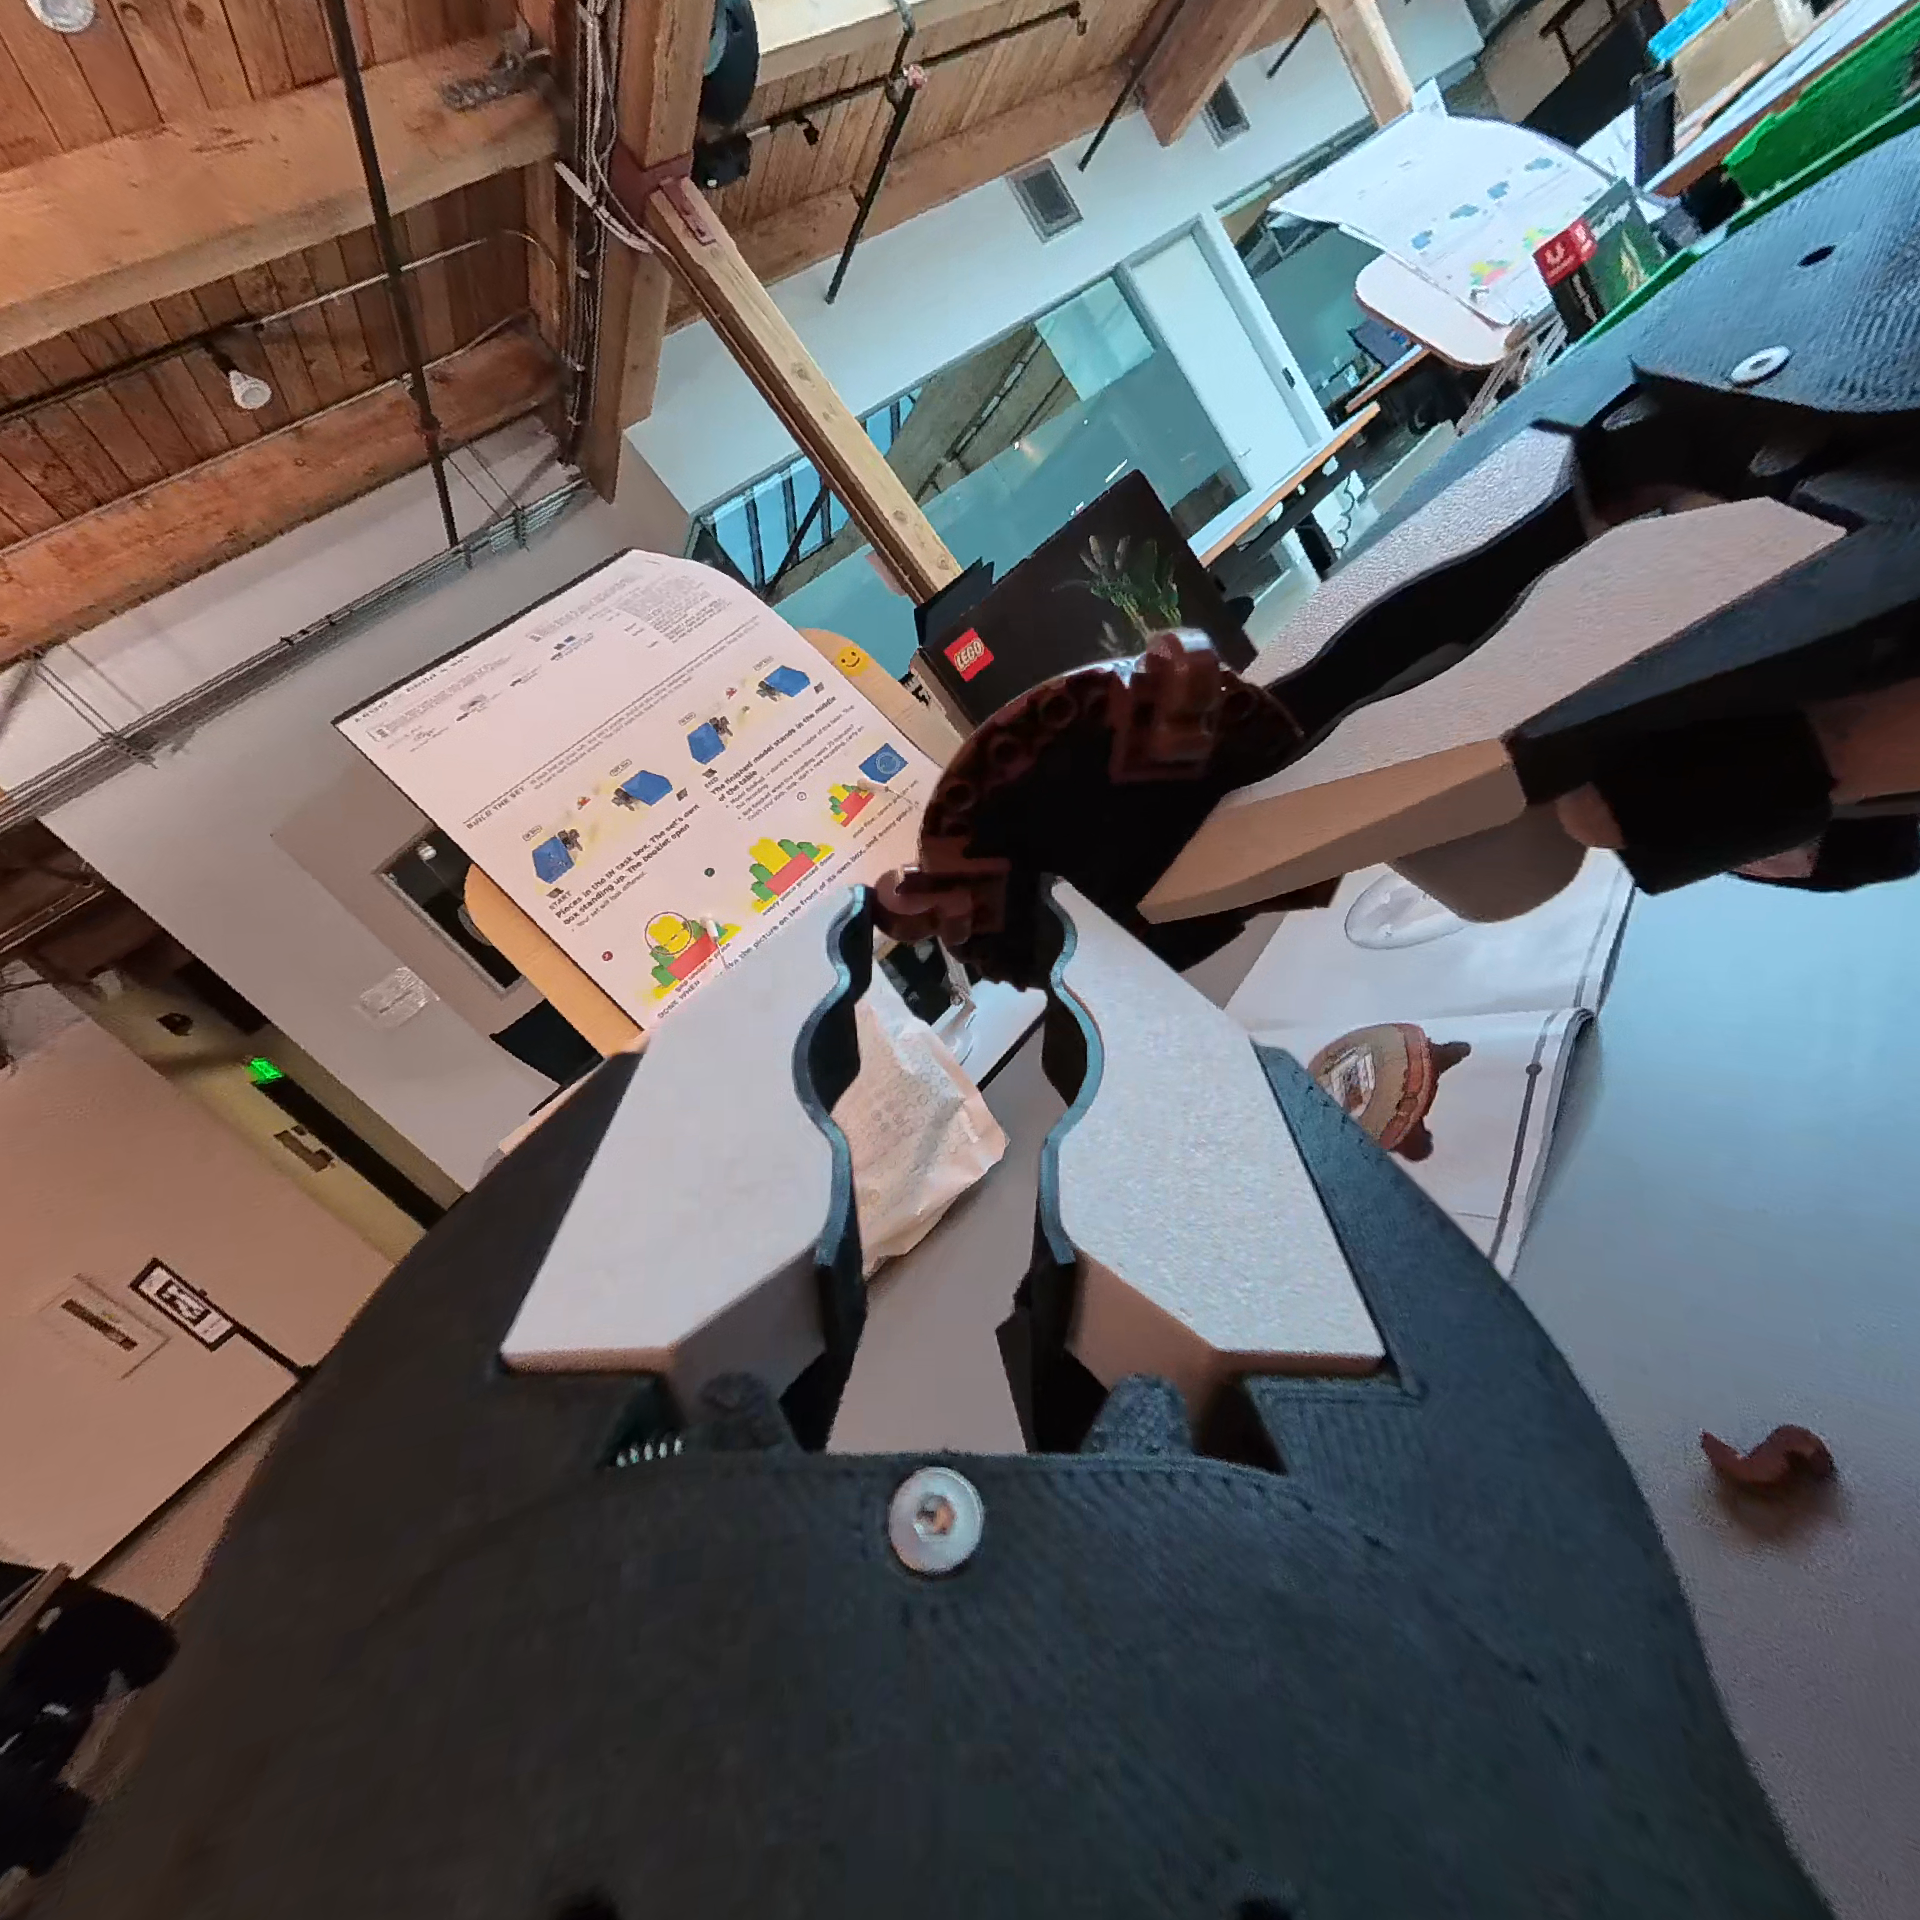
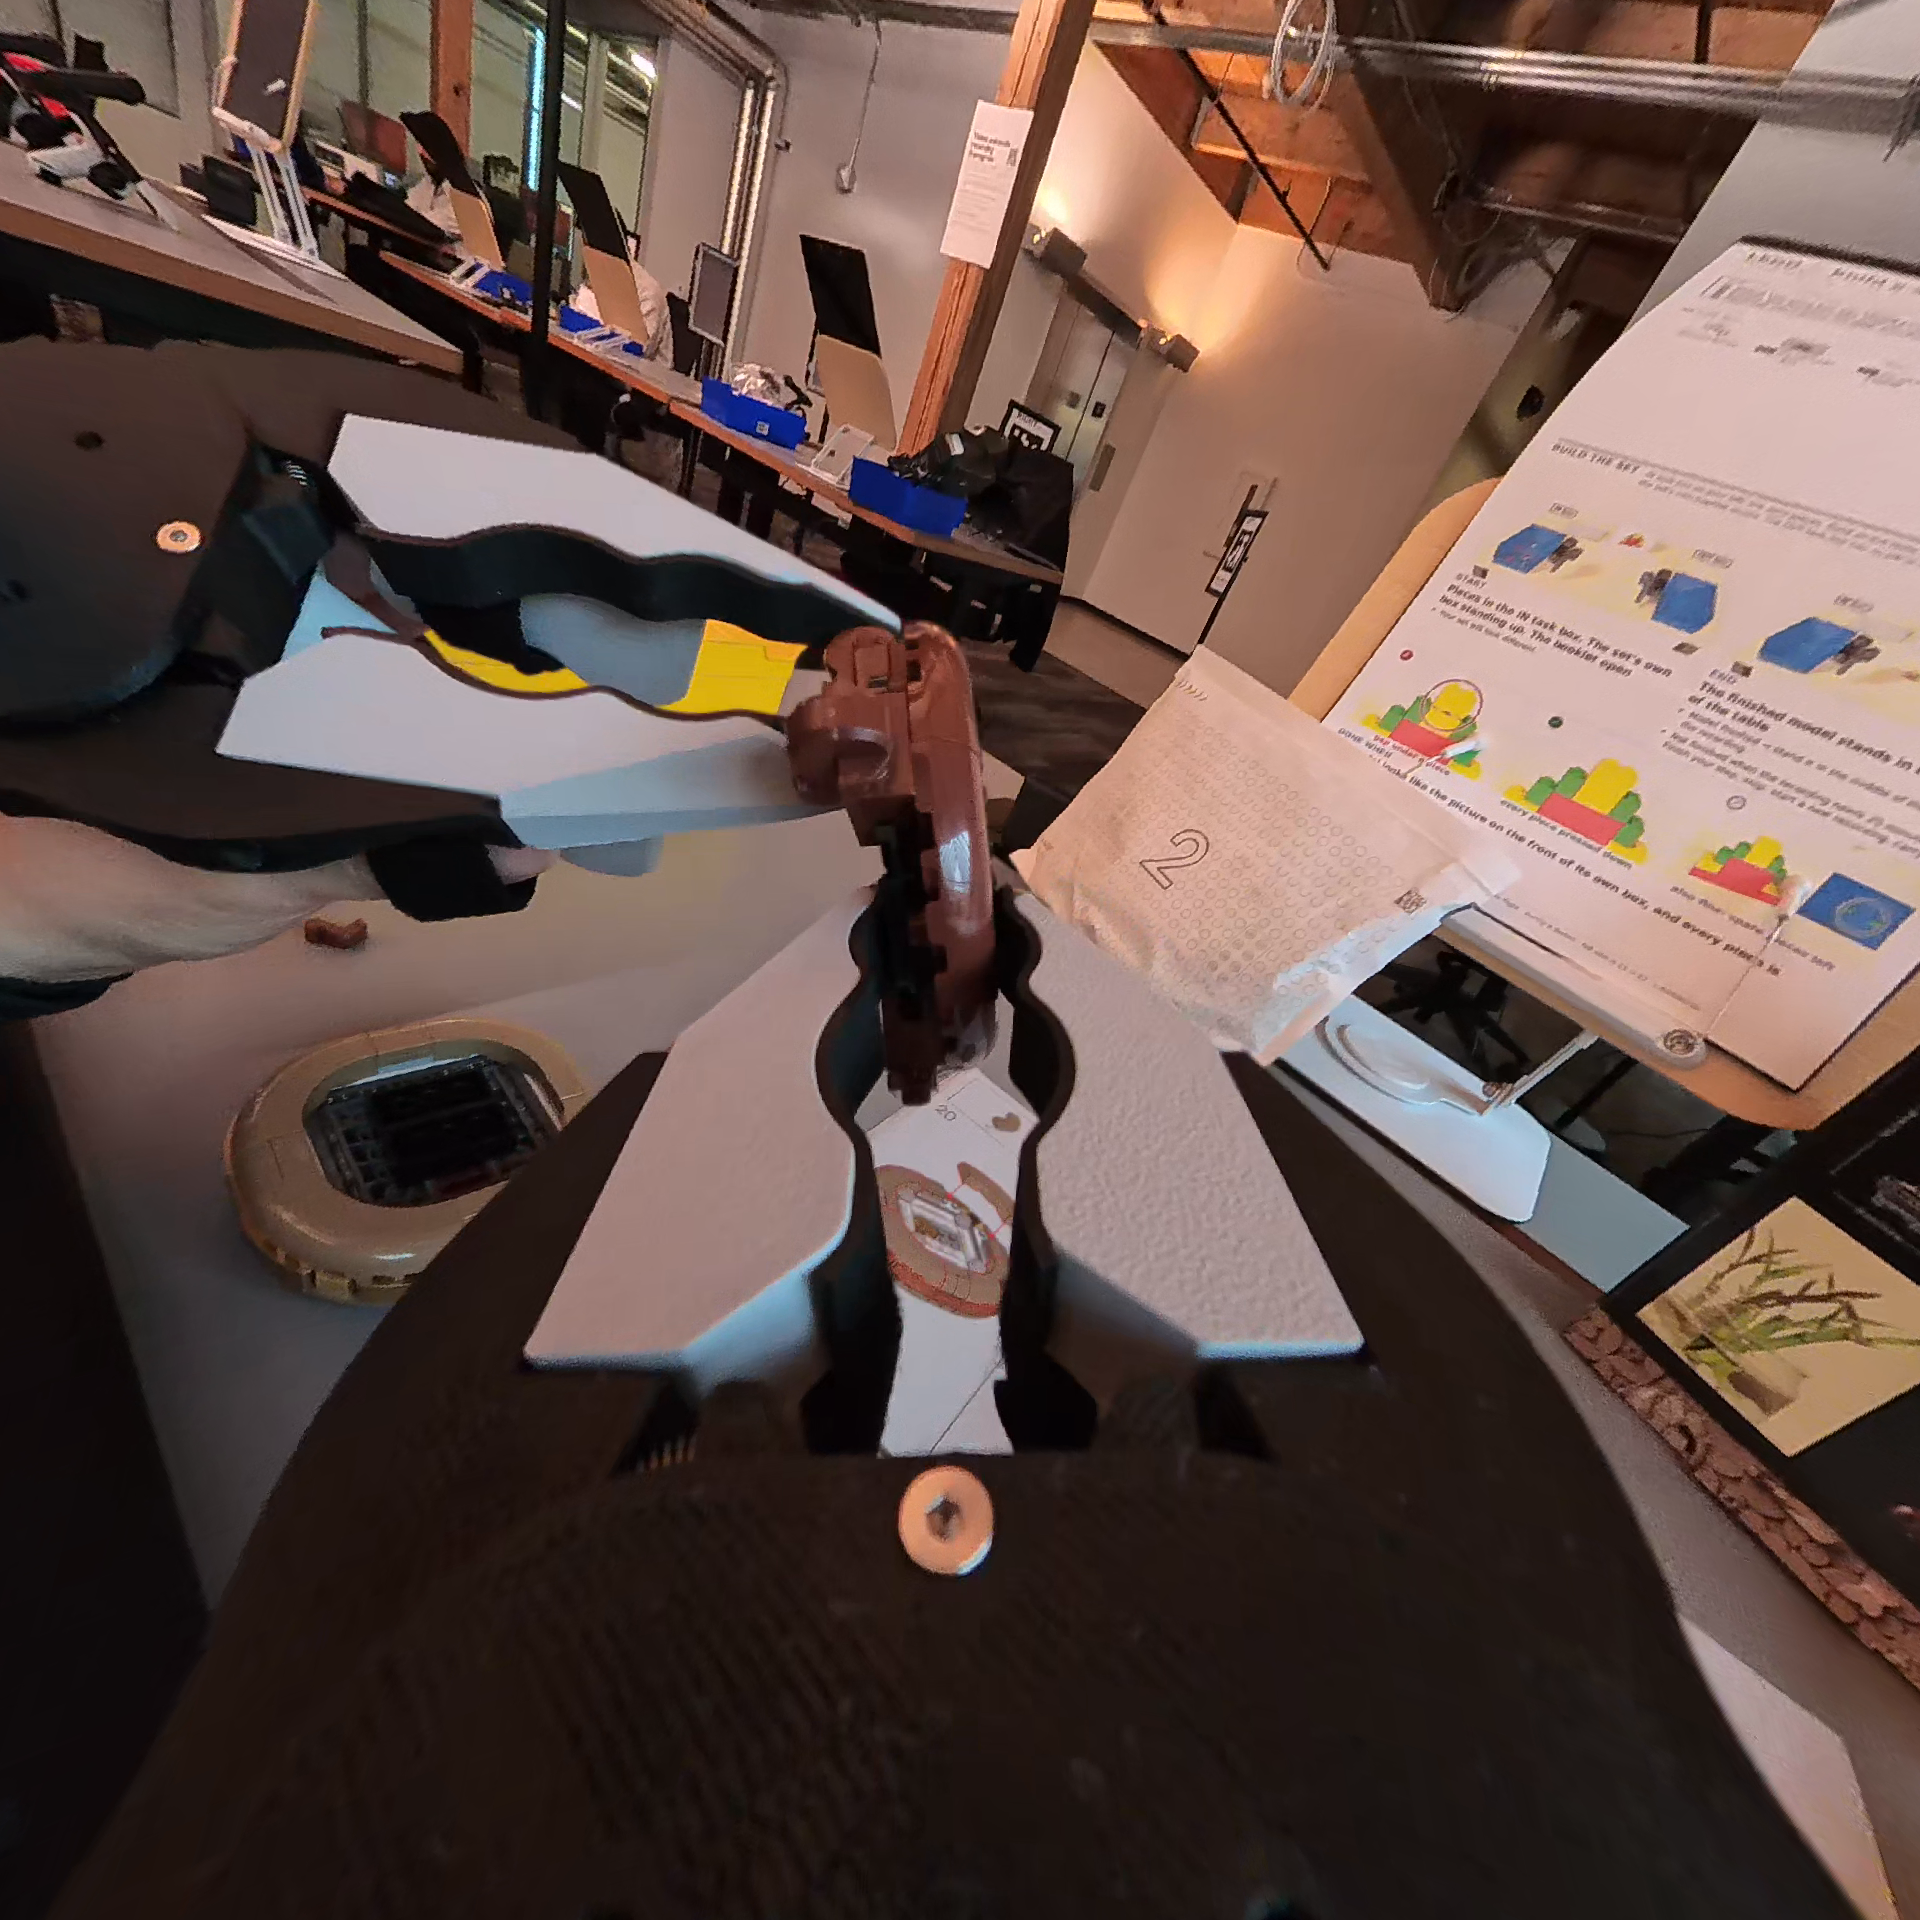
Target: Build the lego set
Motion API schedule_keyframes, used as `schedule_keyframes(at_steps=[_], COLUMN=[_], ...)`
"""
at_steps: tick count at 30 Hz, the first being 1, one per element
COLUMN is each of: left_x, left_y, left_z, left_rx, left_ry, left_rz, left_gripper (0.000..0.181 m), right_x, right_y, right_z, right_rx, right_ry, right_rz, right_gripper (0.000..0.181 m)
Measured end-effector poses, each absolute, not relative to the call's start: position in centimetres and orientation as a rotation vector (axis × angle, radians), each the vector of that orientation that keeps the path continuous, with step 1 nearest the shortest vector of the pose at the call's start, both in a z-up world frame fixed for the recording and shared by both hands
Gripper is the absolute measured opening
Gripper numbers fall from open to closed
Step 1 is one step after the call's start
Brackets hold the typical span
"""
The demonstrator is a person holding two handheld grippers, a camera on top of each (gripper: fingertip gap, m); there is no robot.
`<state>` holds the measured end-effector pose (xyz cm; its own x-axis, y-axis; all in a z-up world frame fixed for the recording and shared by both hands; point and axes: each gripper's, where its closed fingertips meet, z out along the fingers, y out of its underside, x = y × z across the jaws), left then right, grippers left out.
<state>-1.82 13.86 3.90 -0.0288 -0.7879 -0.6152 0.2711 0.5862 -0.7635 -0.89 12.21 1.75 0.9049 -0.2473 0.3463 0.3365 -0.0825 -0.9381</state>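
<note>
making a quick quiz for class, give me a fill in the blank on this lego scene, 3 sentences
1. The curved assembly held up between both grippers is ____ in colour.
2. The tan ring lies on the ____.
3. The right gripper is ____ on the assembly, and the left gripper pinches its small end piece.

Missing words: brown; table; shut

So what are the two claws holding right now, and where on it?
Both hold one brown curved lego assembly. The right claw pinches its lower edge; the left claw grips a small curled piece at its upper end.
</note>
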Motion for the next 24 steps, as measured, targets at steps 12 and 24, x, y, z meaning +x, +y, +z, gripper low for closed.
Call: schedule_keyframes(at_steps=[12,24], left_x=[-1.4,-1.3], left_y=[14.1,14.4], left_z=[2.5,2.0], left_rx=[-0.487,-0.498], left_ry=[1.407,1.433], left_rz=[-0.842,-0.860], left_gripper=[0.029,0.023], right_x=[-0.3,-0.3], right_y=[12.6,12.8], right_z=[-0.2,-0.9], right_rx=[-1.684,-1.717], right_ry=[-0.041,-0.013], right_rz=[-0.396,-0.341], right_gripper=[0.016,0.016])
